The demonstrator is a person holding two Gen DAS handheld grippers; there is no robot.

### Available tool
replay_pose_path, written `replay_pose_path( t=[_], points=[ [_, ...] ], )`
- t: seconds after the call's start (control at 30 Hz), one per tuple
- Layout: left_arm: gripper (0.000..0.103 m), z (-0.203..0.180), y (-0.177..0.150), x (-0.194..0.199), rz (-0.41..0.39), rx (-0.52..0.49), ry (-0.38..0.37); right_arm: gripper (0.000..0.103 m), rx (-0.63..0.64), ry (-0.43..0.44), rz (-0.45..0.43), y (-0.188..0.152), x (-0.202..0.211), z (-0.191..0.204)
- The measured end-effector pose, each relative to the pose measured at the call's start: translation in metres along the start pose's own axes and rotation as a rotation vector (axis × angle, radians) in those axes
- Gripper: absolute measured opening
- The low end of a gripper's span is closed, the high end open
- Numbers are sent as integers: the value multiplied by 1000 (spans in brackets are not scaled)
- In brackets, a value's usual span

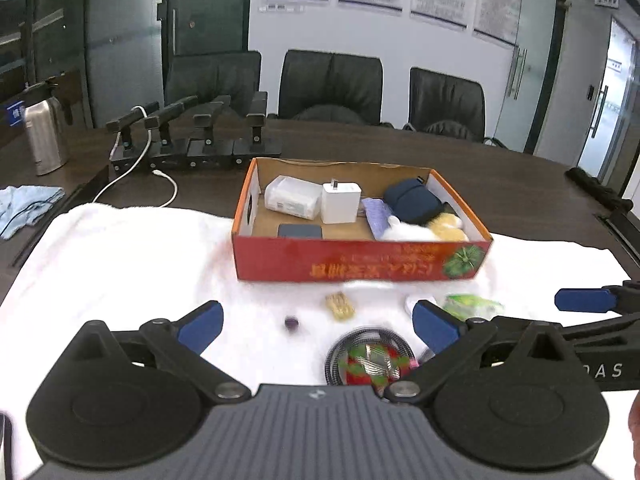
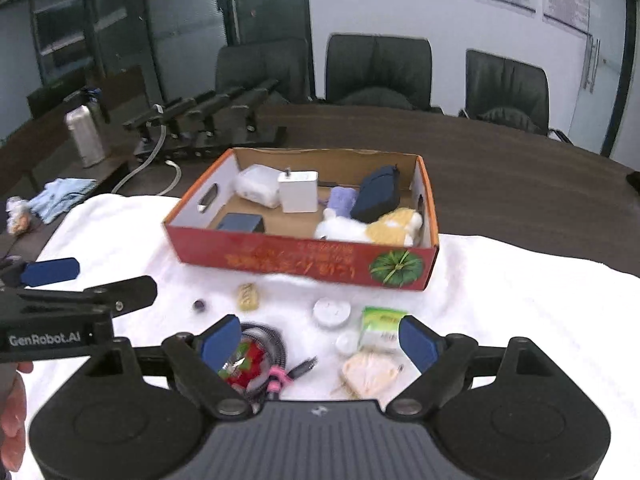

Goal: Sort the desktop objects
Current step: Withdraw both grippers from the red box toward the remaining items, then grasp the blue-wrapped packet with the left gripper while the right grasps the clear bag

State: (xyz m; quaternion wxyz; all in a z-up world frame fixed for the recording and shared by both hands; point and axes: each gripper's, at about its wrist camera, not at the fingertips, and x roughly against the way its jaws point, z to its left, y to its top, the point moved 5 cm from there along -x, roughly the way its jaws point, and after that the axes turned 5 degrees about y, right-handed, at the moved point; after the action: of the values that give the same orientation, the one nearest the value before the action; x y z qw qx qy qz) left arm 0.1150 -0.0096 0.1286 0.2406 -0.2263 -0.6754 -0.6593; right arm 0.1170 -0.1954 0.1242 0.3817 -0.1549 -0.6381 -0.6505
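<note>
Both grippers hung above the white towel [image 2: 500, 300], near side of the table [image 2: 500, 168], pointing down toward the red cardboard box [image 2: 304, 258].

Left gripper [image 1: 318, 322]: jaws stood wide apart, nothing between the blue pads. Below the gap lay a small purple bead [image 1: 291, 323] and a tan snack bar [image 1: 340, 306]. A coiled cable [image 1: 340, 354] with a red-and-green wrapped item [image 1: 372, 366] on it lay nearer the gripper body.

Right gripper [image 2: 320, 338]: jaws also wide, holding nothing. Loose on the towel under and ahead of it were:
- white round puck [image 2: 331, 312] and a smaller white cap [image 2: 346, 342] just beside it
- green-and-white packet [image 2: 380, 326], close to the right pad
- beige crumpled wrapper [image 2: 370, 374]

All of these were outside the box, on its near side.

Already in the box:
- clear plastic case [image 2: 258, 185] at the far left
- white charger [image 2: 298, 192] next to it
- dark flat block [image 2: 241, 223] by the near wall
- purple cloth [image 2: 342, 200]
- navy pouch [image 2: 378, 194] leaning by the far right
- white-and-yellow plush toy [image 2: 372, 226] in the near right corner

I could not tell whether the pouch touched the plush; the frames were blurred.

A steel flask [image 1: 44, 136] and a row of black stands [image 1: 192, 136] stood farther back on the table, well apart from the towel.
</note>
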Motion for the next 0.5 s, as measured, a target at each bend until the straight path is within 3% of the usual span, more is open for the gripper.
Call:
replay_pose_path(
  t=[0.13,0.33,0.5],
  points=[
    [103,-2,-26,30,-67,-19,-24,88,-11,31,-50,-35,22,2],
    [103,11,-78,68,-181,29,-50,93,-12,52,-146,-90,55,9],
    [103,18,-118,82,-223,-11,-28,93,10,60,-213,-132,73,19]
  ],
)
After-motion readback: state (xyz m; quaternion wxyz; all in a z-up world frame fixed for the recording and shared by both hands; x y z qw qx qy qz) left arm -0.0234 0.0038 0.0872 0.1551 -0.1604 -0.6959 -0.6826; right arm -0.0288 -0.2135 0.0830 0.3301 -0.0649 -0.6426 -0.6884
